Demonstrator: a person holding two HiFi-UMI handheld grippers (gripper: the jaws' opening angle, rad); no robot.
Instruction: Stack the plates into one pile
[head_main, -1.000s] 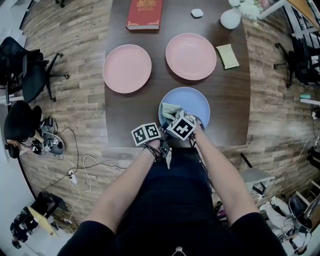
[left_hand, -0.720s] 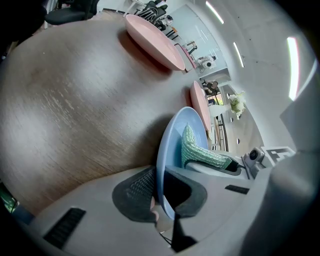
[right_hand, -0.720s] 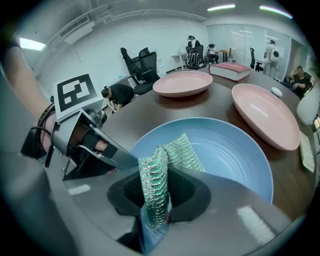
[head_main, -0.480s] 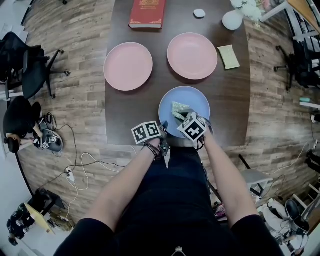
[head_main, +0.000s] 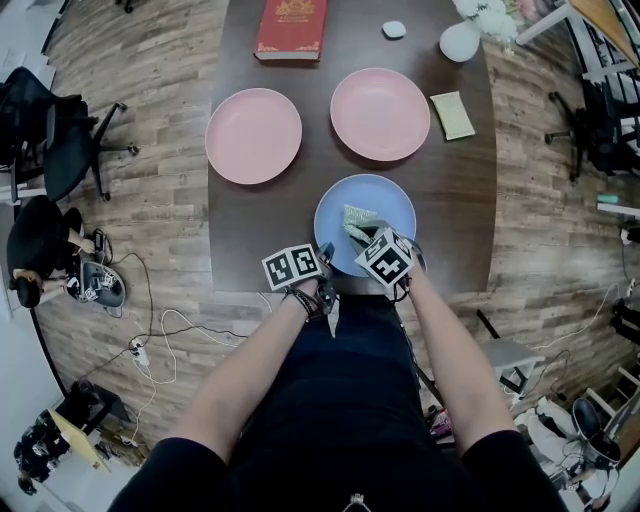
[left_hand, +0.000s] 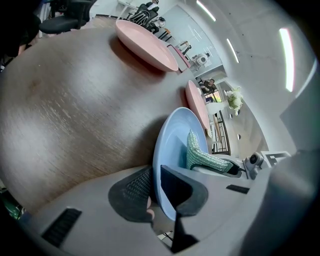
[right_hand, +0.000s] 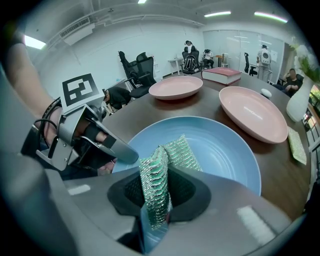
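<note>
1. In the head view, you are working at the near edge of the table (head_main: 260, 230). Your left gripper (head_main: 322, 262) is pinching the near rim of the blue plate (head_main: 385, 205). Your right gripper (head_main: 355, 232) is holding a green sponge (head_main: 355, 218) over the plate's middle. The two pink plates (head_main: 253, 136) are lying side by side farther back, apart from each other and from the blue one, so nothing is stacked yet.

2. In the left gripper view, your fingers are standing narrow with the blue plate's rim between them, one pad under it and one on top. These jaws have just been opening a little. Squeeze firmly again before you lift, or the plate will likely tip out.

3. In the right gripper view, your jaws are clamping the folded sponge, whose free end is pointing at the blue plate. Set the sponge on bare table first, away from all the plates. Then carry the blue plate level onto a pink one.
</note>
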